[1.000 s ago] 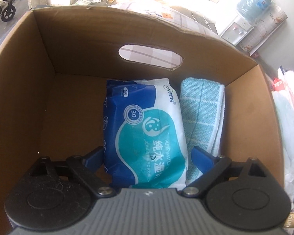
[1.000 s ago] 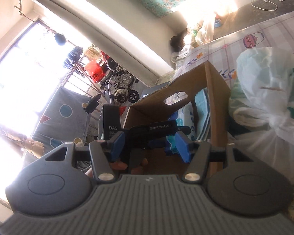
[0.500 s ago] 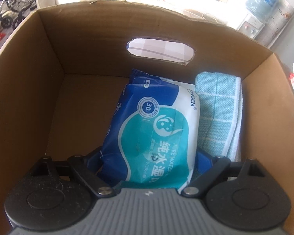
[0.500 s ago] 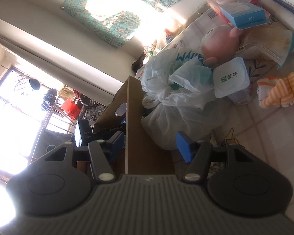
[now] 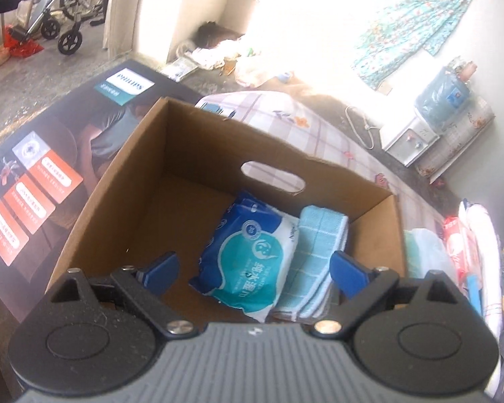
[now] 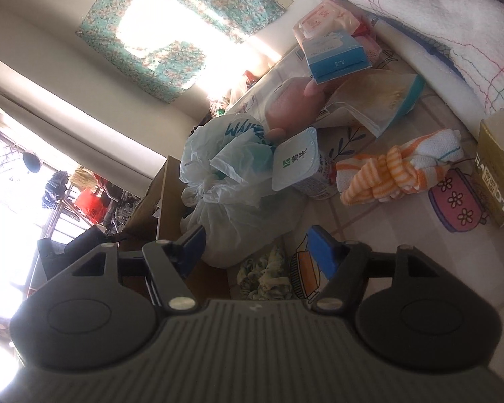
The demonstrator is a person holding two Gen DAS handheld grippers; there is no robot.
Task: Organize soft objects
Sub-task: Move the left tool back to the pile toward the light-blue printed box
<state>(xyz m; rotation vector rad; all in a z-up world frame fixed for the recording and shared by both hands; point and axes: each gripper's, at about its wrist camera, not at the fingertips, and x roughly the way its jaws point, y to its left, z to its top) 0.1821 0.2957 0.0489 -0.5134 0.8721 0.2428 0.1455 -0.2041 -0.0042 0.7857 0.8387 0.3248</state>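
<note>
In the left wrist view a cardboard box holds a blue and white wet-wipes pack leaning beside a folded light-blue towel. My left gripper is open and empty, raised above the box's near edge. In the right wrist view my right gripper is open and empty, above a floral scrunchie on the mat. An orange-striped white cloth lies further ahead to the right. The box's side shows at the left.
A knotted white plastic bag sits against the box. A yogurt cup, a blue carton, a paper pouch and a yellow box lie around. A Philips box lies left of the cardboard box.
My left gripper let go of the wipes pack and pulled up and back out of the box. My right gripper swung right, away from the box toward the items on the mat.
</note>
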